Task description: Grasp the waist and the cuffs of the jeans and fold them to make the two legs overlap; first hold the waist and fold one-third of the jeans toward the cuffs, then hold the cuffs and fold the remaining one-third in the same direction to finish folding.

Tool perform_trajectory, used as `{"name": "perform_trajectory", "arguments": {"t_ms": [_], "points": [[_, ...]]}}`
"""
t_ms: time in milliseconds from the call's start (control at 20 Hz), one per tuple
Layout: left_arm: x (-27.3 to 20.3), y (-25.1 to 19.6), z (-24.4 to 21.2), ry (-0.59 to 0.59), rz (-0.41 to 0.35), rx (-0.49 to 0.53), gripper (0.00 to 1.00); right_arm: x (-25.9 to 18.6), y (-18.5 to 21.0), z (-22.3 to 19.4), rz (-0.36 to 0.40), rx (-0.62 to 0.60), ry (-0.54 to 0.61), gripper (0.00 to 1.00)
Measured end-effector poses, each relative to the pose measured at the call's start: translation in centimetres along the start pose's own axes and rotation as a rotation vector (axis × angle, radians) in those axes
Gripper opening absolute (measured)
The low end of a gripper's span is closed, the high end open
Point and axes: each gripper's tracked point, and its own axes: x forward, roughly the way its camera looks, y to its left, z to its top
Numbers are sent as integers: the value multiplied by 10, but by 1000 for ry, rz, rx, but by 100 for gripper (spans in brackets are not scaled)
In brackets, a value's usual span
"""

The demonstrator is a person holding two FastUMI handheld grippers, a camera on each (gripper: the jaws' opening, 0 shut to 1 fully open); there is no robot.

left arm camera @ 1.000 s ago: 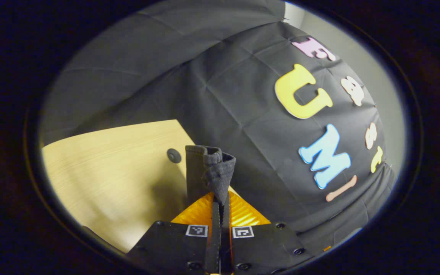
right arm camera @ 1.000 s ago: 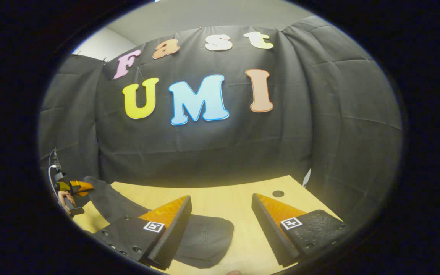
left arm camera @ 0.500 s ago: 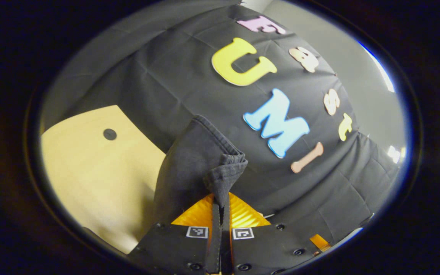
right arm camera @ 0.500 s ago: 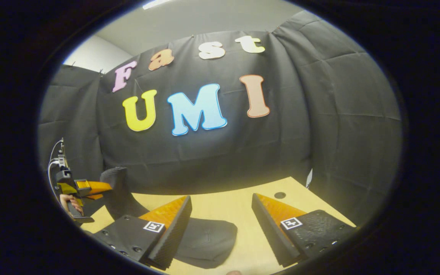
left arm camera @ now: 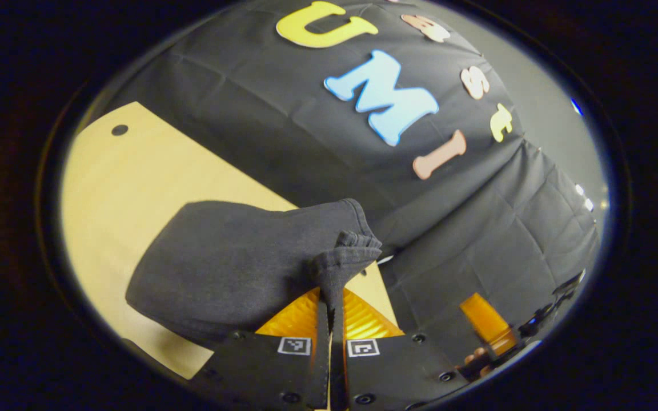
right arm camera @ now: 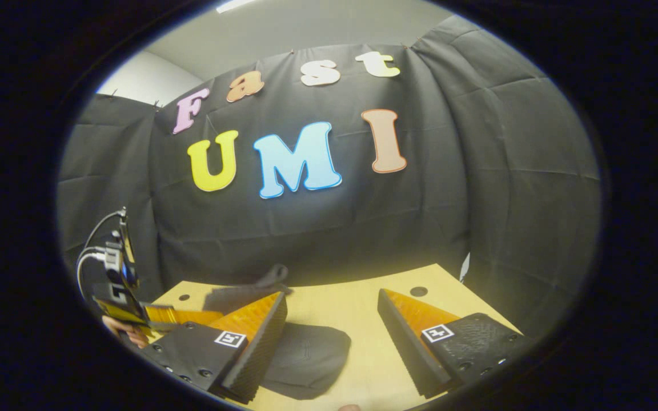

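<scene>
Left tongs [left arm camera: 332, 297] clamped on a bunched cuff of the dark jeans [left arm camera: 232, 262], leg lifted over the light wooden desk [left arm camera: 135, 177], right tongs [right arm camera: 329, 337] wide apart holding nothing, above the jeans' waist end lying on desk.

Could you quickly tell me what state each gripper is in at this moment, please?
Left gripper: closed, pinching a bunched hem of the jeans, lifted above the table.
Right gripper: open, holding nothing.
</scene>
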Motion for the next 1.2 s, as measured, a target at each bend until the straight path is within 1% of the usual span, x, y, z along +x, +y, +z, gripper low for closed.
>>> {"name": "perform_trajectory", "arguments": {"t_ms": [200, 250, 300, 350, 400, 450, 500, 550, 600, 750, 850, 950, 1100, 1200], "points": [[22, 19, -79, 137, 82, 12, 10, 8, -3, -11, 30, 22, 25, 95], [27, 20, -93, 165, 99, 14, 10, 9, -4, -13, 38, 27, 31, 89], [32, 22, -104, 176, 127, 14, 10, 12, -6, -15, 46, 34, 37, 89], [35, 25, -110, 176, 154, 7, 10, 14, -7, -16, 54, 40, 42, 95], [35, 24, -108, 178, 160, 1, 10, 16, -9, -18, 62, 45, 47, 95], [35, 21, -109, 175, 151, -15, 10, 18, -10, -18, 70, 48, 50, 95], [35, 19, -110, 172, 155, -13, 28, 20, -13, -19, 74, 50, 53, 95], [33, 19, -108, 159, 169, 9, 46, 21, -15, -19, 77, 50, 55, 95], [31, 20, -104, 143, 181, 40, 57, 23, -17, -19, 79, 50, 54, 95], [12, 1, -85, 65, 190, 151, 98, 23, -21, -17, 73, 46, 43, 95], [-8, -12, -67, 4, 199, 226, 97, 18, -22, -13, 56, 20, 18, 95], [-32, -21, -38, -85, 229, 321, 98, 9, -24, -5, 24, -24, -18, 95], [-74, -31, 14, -250, 279, 450, 97, -17, -23, 7, -26, -101, -73, 95], [-111, -41, 51, -383, 317, 542, 97, -37, -16, 25, -39, -138, -140, 95]]}}
